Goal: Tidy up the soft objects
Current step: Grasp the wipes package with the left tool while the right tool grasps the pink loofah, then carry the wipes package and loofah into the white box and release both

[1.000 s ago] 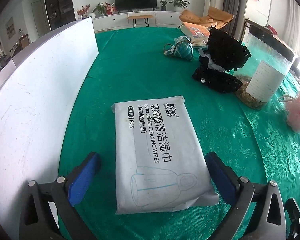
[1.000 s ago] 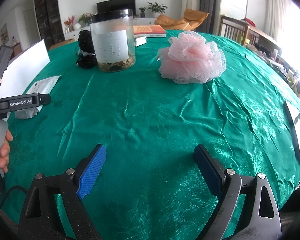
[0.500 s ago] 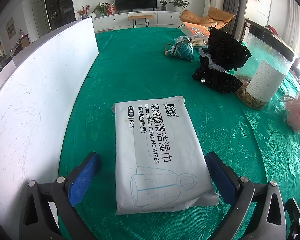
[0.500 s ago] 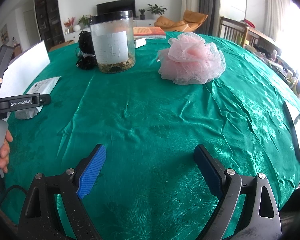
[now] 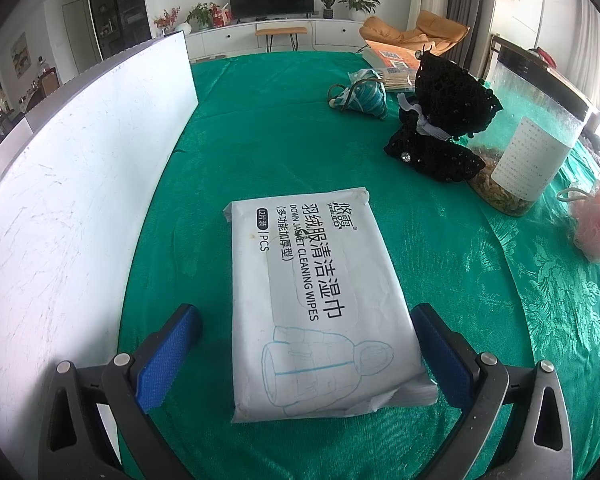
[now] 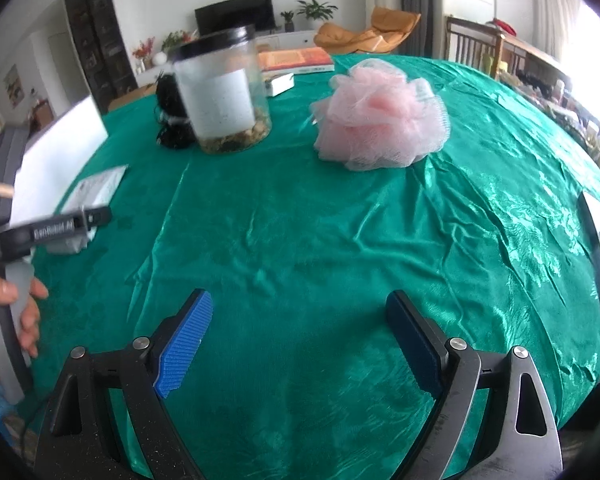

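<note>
A white pack of cleaning wipes [image 5: 316, 304] lies flat on the green tablecloth [image 5: 260, 128]. My left gripper [image 5: 304, 314] is open and straddles the pack's near end, with a clear gap at the left pad [image 5: 168, 356]. In the right wrist view a pink mesh bath pouf [image 6: 380, 120] sits ahead on the cloth. My right gripper [image 6: 299, 300] hovers well short of it with its jaws wide and closing slightly, only bare cloth between them. A black lace soft item [image 5: 444, 120] and a teal pouch [image 5: 366, 98] lie further back.
A tall white board [image 5: 60, 200] stands along the left of the pack. A clear jar with a black lid [image 6: 224, 96] stands beside the black item. Books [image 6: 296, 60] lie at the table's far edge. A hand [image 6: 16, 304] holds the left gripper's handle.
The right wrist view has rolled a little and drawn slightly nearer the pouf, and its jaws narrowed a touch. The left gripper and the wipes pack have not moved.
</note>
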The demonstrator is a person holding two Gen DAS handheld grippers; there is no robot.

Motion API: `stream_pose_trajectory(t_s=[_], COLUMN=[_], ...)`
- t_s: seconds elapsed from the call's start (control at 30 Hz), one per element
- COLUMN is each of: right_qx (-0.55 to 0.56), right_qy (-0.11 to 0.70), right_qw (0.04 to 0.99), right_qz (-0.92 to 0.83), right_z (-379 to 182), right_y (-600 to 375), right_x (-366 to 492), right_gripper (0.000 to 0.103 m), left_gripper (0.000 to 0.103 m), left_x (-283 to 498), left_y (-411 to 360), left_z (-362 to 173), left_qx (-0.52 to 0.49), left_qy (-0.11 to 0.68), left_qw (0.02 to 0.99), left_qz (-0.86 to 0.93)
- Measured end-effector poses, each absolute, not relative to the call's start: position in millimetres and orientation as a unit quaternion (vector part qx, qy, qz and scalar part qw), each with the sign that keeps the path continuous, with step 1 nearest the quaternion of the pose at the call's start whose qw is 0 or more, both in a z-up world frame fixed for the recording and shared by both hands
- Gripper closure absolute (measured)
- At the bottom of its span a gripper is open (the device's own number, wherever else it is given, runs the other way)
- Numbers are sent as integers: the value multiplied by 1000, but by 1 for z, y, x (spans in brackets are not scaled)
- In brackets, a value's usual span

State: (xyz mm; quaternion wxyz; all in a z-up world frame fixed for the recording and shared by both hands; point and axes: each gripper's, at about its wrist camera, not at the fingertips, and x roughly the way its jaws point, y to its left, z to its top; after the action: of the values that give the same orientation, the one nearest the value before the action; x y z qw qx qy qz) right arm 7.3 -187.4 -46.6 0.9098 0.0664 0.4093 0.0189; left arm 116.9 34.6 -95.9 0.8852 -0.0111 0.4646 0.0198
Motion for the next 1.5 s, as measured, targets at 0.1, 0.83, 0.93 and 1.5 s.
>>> stream_pose_trajectory(t_s=[0.1,0.83,0.93,1.5], right_qx=[114,100,86,0], right_qy=[403,364,342,276], right_qw=[908,925,934,896], right_qz=[-24,48,67,348], right_z=[-36,42,70,175], right_y=[-229,-221,-202,61], right_x=[35,78,64,8], right_gripper=[13,81,81,79], left_gripper=[0,30,30,28], left_x=[119,58,43,-44], left_y=[34,35,50,284], left_z=[-95,-20,10,63], left_qx=[-9,-97,-112,-169], left_qy=[485,425,398,337], left_qw=[874,893,903,918], left_qz=[18,-112,-117,125])
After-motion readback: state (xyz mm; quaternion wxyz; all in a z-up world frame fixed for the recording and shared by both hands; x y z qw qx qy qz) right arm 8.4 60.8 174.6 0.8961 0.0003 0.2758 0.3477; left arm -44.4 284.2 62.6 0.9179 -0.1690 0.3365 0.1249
